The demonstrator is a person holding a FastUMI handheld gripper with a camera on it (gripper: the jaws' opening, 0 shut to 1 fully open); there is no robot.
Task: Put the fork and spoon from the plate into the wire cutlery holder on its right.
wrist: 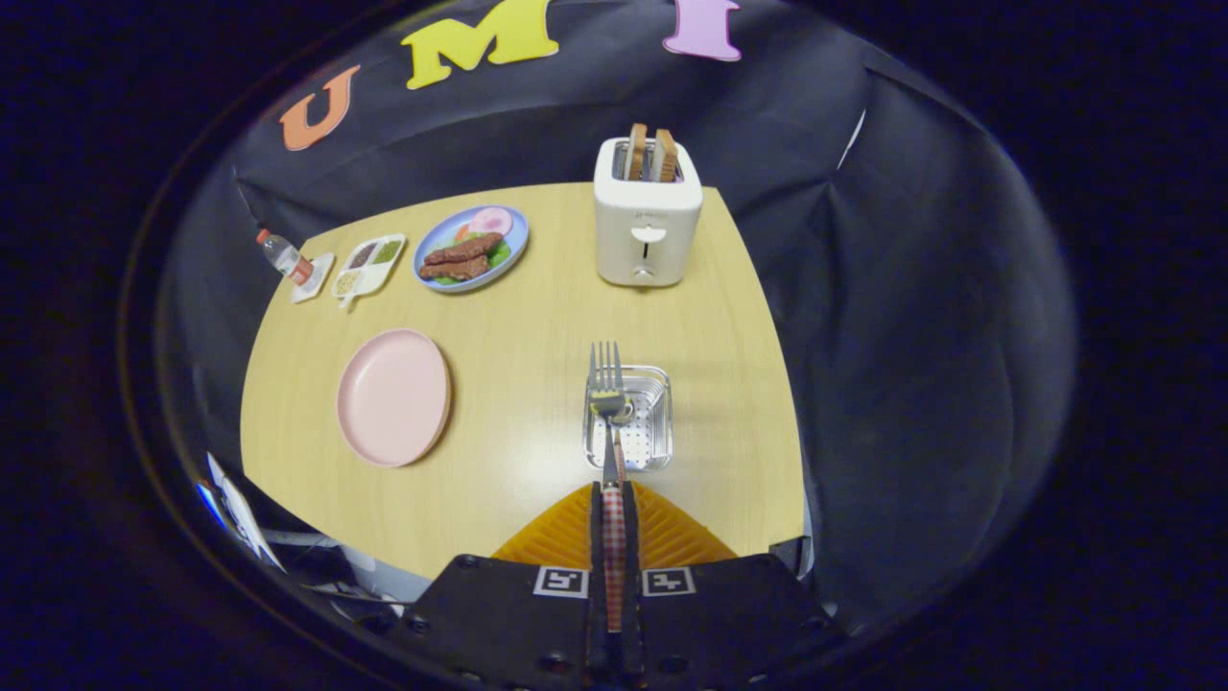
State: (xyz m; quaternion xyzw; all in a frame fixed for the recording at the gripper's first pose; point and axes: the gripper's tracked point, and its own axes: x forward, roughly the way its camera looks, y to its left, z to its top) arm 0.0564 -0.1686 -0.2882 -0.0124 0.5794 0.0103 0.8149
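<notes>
Your gripper (614, 523) has its jaws closed on the checked handle of the fork (606, 403), whose tines point forward over the wire cutlery holder (645, 415) just ahead. Something yellowish sits by the fork's neck (possibly the spoon; you cannot tell). To the holder's left lies the pink plate (394, 396), bare, on the wooden tabletop (518, 365). Beyond stand a white toaster (647, 213) with toast, a blue plate of food (471, 249), a seasoning tray (368, 266) and a small bottle (284, 255).
</notes>
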